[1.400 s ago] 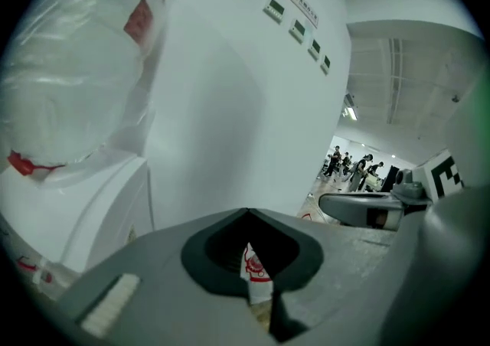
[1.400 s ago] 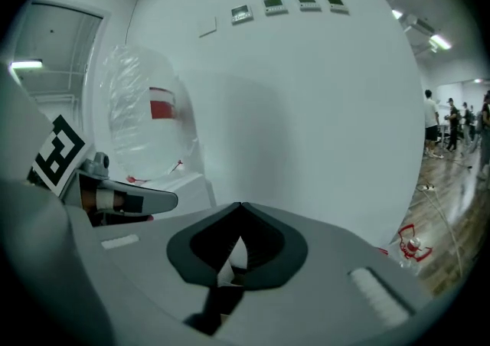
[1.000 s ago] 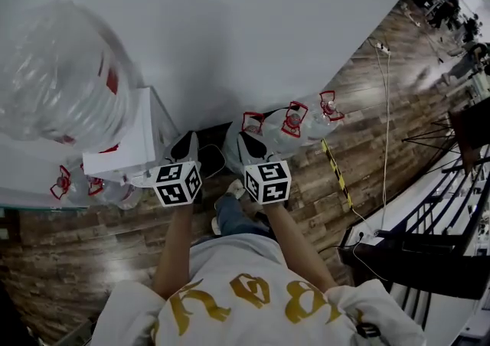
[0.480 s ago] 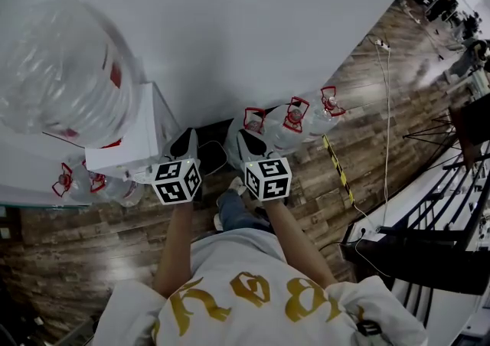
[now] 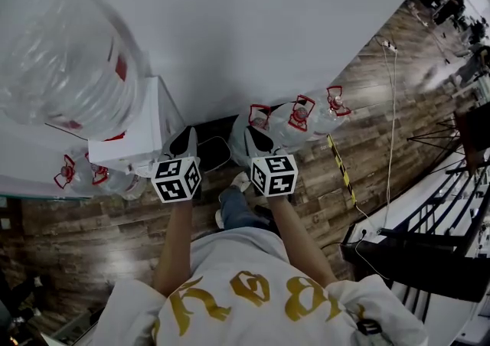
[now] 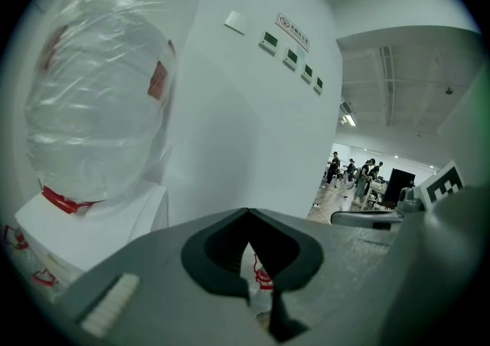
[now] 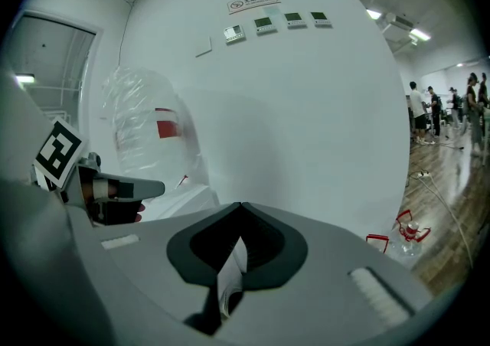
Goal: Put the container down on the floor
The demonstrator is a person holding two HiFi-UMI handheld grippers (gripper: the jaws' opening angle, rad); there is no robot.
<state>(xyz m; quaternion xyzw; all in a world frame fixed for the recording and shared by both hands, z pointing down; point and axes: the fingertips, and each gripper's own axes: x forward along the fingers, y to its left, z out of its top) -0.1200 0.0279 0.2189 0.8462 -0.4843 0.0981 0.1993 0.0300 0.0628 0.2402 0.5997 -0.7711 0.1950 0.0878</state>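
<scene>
Left tool (image 5: 184,144) and right tool (image 5: 256,142), jaws closed and empty, hover near 3 containers (image 5: 300,124) on floor (image 5: 310,210).

Dim, flat, bluish indoor light. The head view bows strongly at its edges, and the wood floor (image 5: 92,222) carries a soft sheen. Both gripper views are round fisheye frames with black corners. A ceiling light (image 7: 417,34) glares. The left gripper (image 6: 246,212) and right gripper (image 7: 241,205) loom close and blurred.
</scene>
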